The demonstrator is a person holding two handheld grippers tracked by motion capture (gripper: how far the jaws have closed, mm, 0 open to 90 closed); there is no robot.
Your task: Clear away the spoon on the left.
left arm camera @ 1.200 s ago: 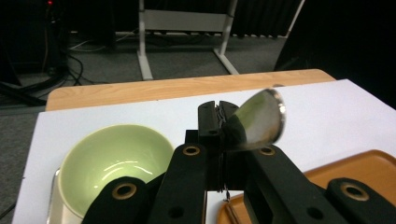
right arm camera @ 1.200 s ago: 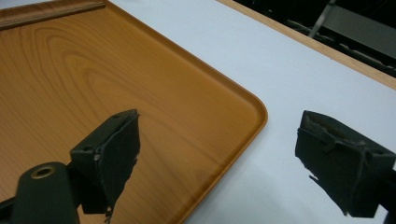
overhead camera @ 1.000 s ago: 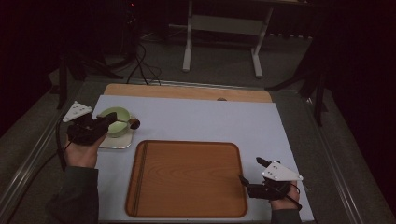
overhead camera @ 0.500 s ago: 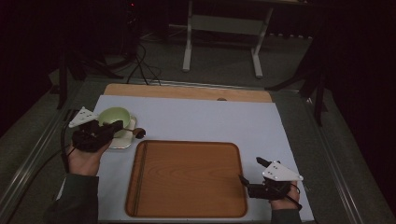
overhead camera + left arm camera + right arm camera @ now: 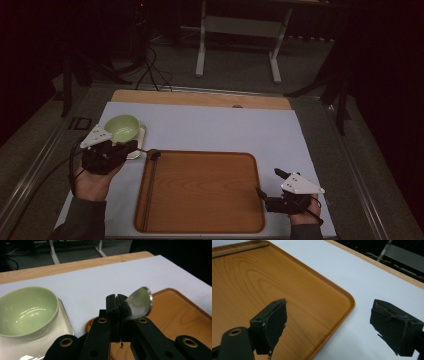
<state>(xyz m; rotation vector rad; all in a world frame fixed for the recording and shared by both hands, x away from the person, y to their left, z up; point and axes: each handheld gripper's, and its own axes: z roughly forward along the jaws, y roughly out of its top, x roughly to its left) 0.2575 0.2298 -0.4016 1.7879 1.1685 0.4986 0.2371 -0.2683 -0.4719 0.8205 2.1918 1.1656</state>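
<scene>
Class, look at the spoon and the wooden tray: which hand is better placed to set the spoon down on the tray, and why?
Left. The left gripper already clamps the spoon at the tray corner; the right gripper is open and empty.

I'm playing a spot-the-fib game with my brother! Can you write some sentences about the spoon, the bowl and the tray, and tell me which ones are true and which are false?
1. The left claw is shut on a metal spoon. True.
2. The green bowl is full of soup. False: the bowl is empty inside.
3. The right claw is holding a fork. False: its jaws stand open with nothing between them.
4. The green bowl sits on a white plate. True.
5. The wooden tray has cups standing on it. False: nothing is standing on the tray.
6. The right claw is at the tray's right edge. True.
</scene>
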